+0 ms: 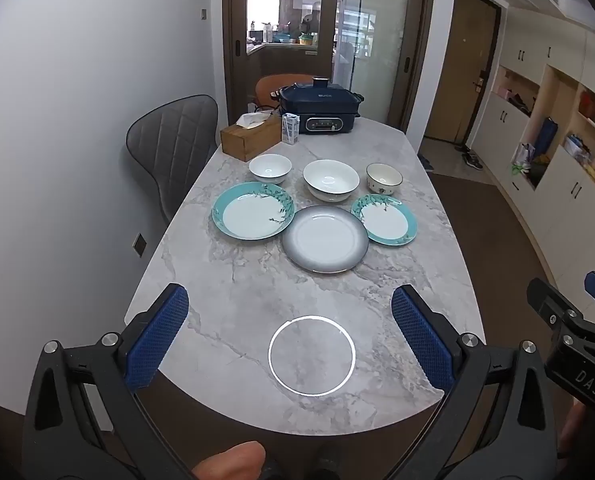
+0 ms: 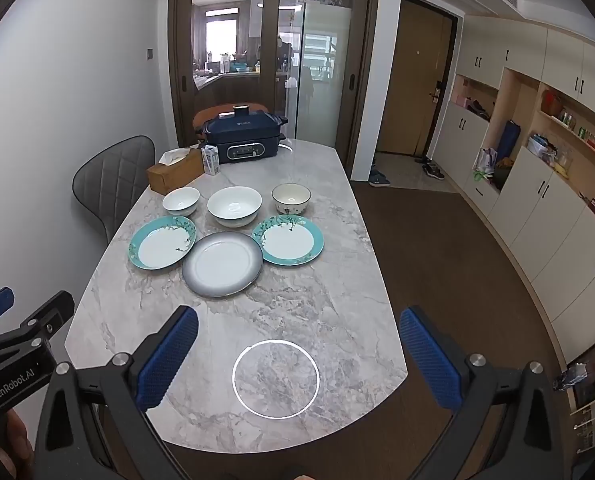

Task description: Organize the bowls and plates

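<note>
Across a grey marbled oval table (image 1: 257, 300) stand six dishes in two rows. At back, left to right: a small white bowl (image 1: 270, 168), a large white bowl (image 1: 331, 179) and a cream bowl with a dark rim (image 1: 384, 178). In front of them: a large teal-rimmed white plate (image 1: 252, 215), a grey-rimmed white plate (image 1: 325, 238) and a smaller teal-rimmed plate (image 1: 384, 219), their edges just beside one another. Behind sit a wooden tissue box (image 1: 251, 136), a small carton (image 1: 290, 128) and a dark blue electric cooker (image 1: 319, 113). A grey quilted chair (image 1: 173, 144) stands at the left wall; glass sliding doors (image 2: 273, 52) lie beyond, white cupboards (image 2: 537, 152) at right. Over the near table edge, the left gripper (image 1: 290, 335) and right gripper (image 2: 299, 356) hover, blue-padded jaws spread wide, holding and touching nothing.
</note>
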The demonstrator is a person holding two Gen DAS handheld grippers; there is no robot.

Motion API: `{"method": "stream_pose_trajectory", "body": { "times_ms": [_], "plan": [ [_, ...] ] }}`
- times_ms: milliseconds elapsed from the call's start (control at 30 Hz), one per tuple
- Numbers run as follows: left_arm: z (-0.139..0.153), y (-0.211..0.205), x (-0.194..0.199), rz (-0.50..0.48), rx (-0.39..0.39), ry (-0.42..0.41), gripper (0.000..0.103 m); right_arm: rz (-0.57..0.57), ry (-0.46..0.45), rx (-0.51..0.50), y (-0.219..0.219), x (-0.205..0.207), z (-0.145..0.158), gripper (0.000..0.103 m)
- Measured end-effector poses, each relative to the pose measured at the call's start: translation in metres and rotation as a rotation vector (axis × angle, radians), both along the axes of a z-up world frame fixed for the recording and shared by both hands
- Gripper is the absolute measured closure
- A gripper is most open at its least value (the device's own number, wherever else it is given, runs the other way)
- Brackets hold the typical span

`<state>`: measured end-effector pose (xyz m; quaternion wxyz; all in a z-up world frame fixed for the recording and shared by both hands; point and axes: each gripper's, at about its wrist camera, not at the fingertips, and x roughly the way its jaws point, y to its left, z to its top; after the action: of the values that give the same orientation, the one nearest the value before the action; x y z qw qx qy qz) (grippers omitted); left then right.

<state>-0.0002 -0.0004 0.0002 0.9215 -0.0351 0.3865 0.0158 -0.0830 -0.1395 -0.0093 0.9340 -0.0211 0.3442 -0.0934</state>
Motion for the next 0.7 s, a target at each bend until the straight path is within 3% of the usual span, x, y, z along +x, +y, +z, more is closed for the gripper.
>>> {"method": "stream_pose_trajectory", "body": {
  "times_ms": [700],
  "plan": [
    [-0.0009,-0.0005,-0.0001,-0.005,0.008,0.009,0.0,0.002,0.0,-0.002,-0.0021,0.0048,0.0018,0.0]
  ]
}}
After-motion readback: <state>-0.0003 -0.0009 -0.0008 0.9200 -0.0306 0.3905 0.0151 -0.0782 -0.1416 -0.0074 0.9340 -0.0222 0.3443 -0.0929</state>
